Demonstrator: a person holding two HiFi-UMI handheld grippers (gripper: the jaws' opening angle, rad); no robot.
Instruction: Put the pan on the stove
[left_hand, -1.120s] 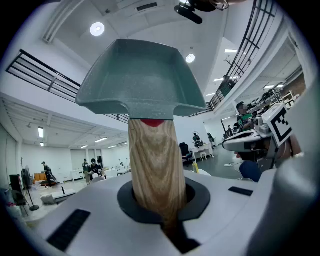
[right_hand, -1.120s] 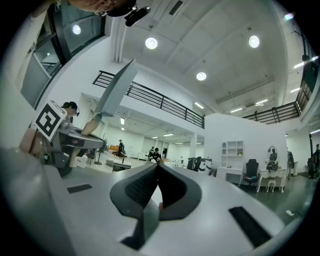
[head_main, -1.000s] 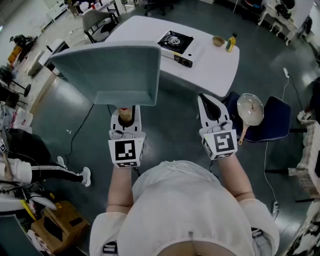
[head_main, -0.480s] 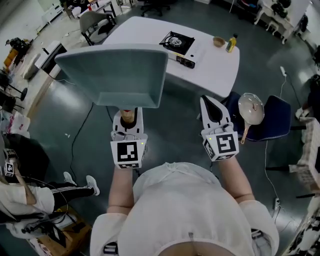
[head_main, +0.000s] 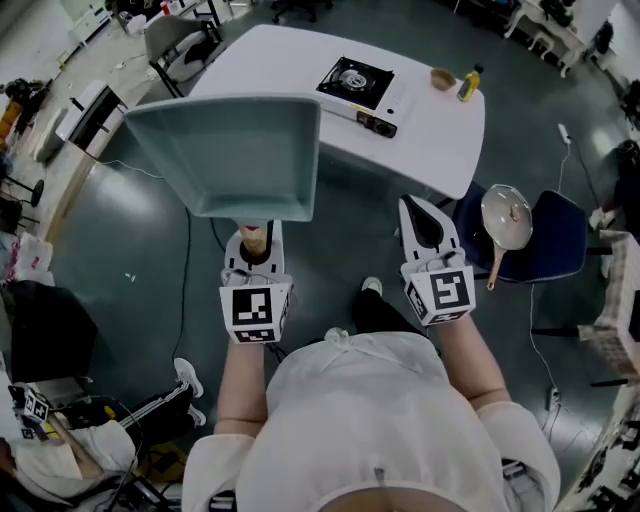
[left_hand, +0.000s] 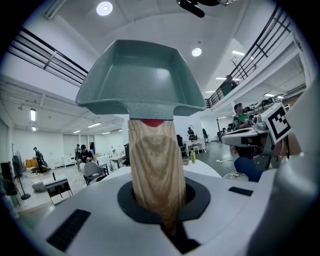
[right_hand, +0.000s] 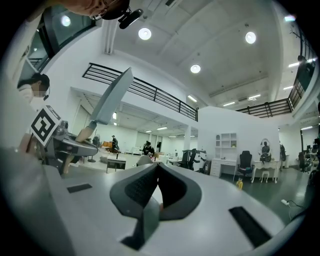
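We held the pan (head_main: 235, 150) up, well short of the stove (head_main: 355, 82).
Our left gripper (head_main: 254, 240) clamped its wooden handle (left_hand: 155, 160); our right gripper (head_main: 422, 212) had its jaws pressed together, empty.

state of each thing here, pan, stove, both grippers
grey-green square pan with wooden handle: held in the air, empty, not on the stove
left gripper: fingers shut on the pan's handle
right gripper: fingers shut, empty
black portable gas stove: on the white table, burner bare
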